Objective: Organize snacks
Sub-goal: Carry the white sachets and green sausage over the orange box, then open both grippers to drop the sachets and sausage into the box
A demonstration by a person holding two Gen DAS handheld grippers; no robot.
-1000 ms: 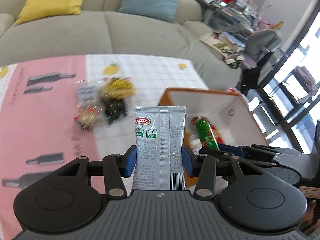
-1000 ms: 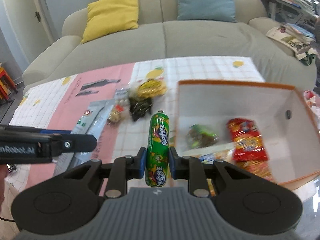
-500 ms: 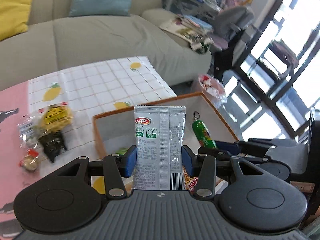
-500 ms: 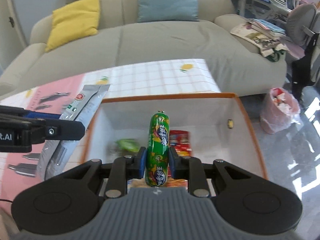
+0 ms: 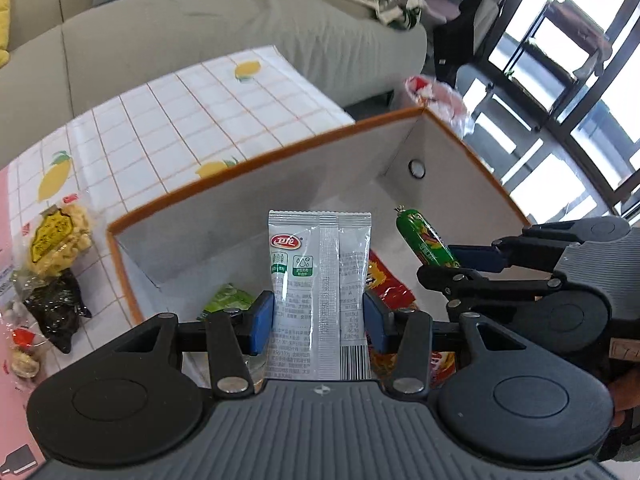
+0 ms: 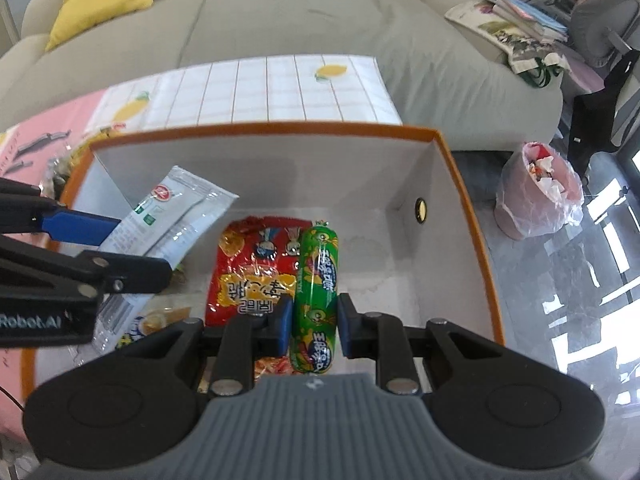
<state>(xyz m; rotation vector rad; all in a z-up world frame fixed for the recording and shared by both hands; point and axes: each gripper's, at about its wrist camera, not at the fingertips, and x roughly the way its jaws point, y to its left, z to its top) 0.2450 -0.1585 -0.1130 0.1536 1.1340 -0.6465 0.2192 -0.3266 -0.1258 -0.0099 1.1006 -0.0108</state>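
Observation:
My left gripper is shut on a silver snack packet, held upright over the orange-rimmed white box. My right gripper is shut on a green sausage stick, held above the box interior. From the right wrist view the silver packet and the left gripper hang over the box's left part. The left wrist view shows the green sausage in the right gripper at the right. A red snack bag and a green packet lie in the box.
Loose snacks lie on the tablecloth left of the box: a yellow bag, a black packet and small clear packets. A grey sofa stands behind the table. A pink bin is on the floor at the right.
Both grippers moved right from over the tablecloth to above the box and sank toward it, each still holding its snack. The loose snacks have slid to the left edge of view.

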